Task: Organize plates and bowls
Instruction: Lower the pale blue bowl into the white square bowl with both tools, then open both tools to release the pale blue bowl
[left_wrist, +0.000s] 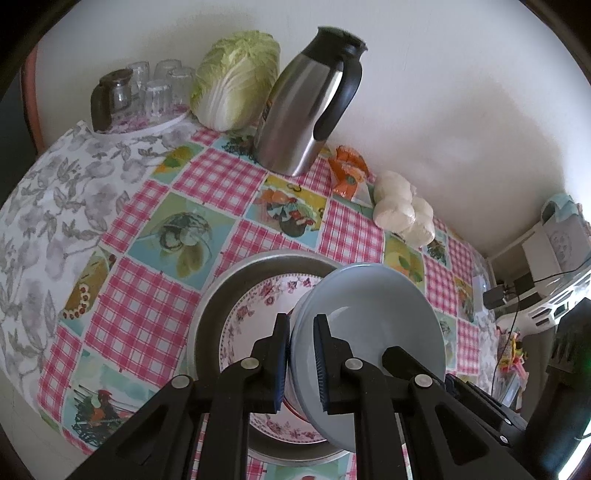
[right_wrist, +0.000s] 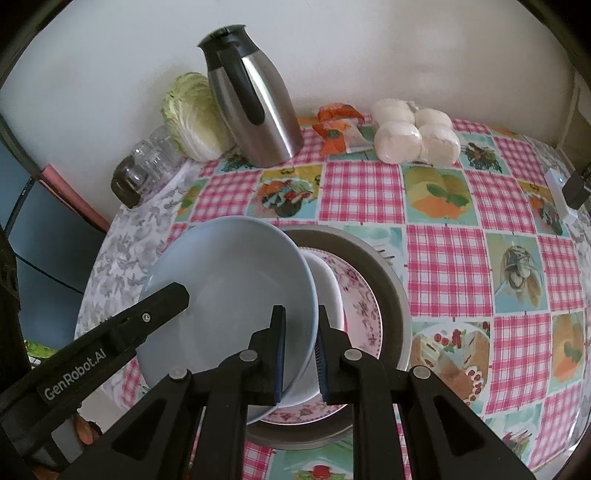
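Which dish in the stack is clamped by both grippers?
The plain blue bowl, held tilted by its rim above the stack. The floral plate and grey metal plate lie flat beneath, ungripped.

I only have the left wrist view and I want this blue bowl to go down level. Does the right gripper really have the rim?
Observer: Yes. The right gripper is shut on the blue bowl, with one finger inside the rim and one outside.
Operator: What is under the bowl? I only see a sliver of white.
Observer: That is a white bowl. It stands on the floral plate inside the grey tray. The blue bowl hangs tilted, partly over it. I cannot tell whether the two bowls touch.
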